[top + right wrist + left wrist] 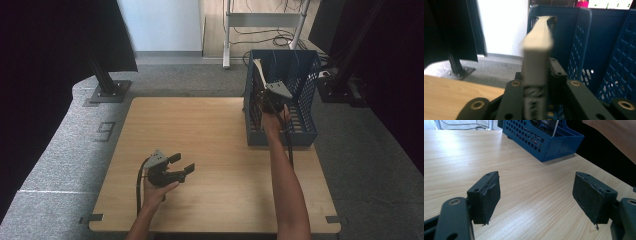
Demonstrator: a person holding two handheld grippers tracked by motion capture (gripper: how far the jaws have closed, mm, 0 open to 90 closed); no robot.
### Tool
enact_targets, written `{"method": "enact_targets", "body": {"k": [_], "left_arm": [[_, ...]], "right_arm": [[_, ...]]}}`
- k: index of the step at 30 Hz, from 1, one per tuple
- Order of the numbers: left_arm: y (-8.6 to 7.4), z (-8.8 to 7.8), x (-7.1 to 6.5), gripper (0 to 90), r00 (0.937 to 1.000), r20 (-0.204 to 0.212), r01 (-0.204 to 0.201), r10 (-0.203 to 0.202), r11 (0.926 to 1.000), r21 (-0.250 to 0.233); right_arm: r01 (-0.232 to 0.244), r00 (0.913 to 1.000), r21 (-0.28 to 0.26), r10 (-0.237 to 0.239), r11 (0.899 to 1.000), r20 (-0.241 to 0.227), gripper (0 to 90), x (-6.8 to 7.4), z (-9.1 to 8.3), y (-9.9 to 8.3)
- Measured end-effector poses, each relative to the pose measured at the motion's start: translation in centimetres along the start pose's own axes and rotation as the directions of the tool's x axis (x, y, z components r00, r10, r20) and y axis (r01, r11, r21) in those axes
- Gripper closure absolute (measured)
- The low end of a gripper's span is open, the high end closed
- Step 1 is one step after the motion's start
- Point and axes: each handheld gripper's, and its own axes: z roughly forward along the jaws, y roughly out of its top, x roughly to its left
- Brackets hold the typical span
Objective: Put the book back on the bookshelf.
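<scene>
- While our right gripper (536, 100) reaches into the blue perforated plastic basket (305, 95), its fingers sit close on a flat, pale grey book-like object (537, 55); whether they clamp it or have just eased off, we cannot tell.
- That object stands on edge, its long axis running up and away from the fingers, in the basket's left part.
- Our left gripper (181, 164) hovers well apart over the light wooden tabletop (210, 135), fingers wide and empty.
- Grey carpet surrounds us.

The book (537, 50) is blurred, its lower end hidden between the jaws.
</scene>
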Motion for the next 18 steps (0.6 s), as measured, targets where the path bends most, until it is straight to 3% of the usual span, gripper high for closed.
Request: {"method": "enact_targets", "body": {"k": [5,9,18], "left_arm": [[0.01,0.04,-0.04,22.4,1.0000,0.002,-0.001,0.001,1.0000,0.001],[0.01,0.00,0.06,22.4,1.0000,-0.002,0.003,-0.003,1.0000,-0.001],[0.00,0.14,0.03,22.4,1.0000,0.003,0.004,-0.004,1.0000,0.000]], "right_arm": [[-0.021,0.9997,0.017,0.020,1.000,0.016,73.9,-0.23,0.21,-0.16],[-0.005,0.9990,0.035,0.003,0.999,0.044,80.7,-0.20,0.32,-0.31],[-0.040,0.9977,-0.004,0.040,0.999,0.055,81.4,-0.88,0.00,-0.01]]}}
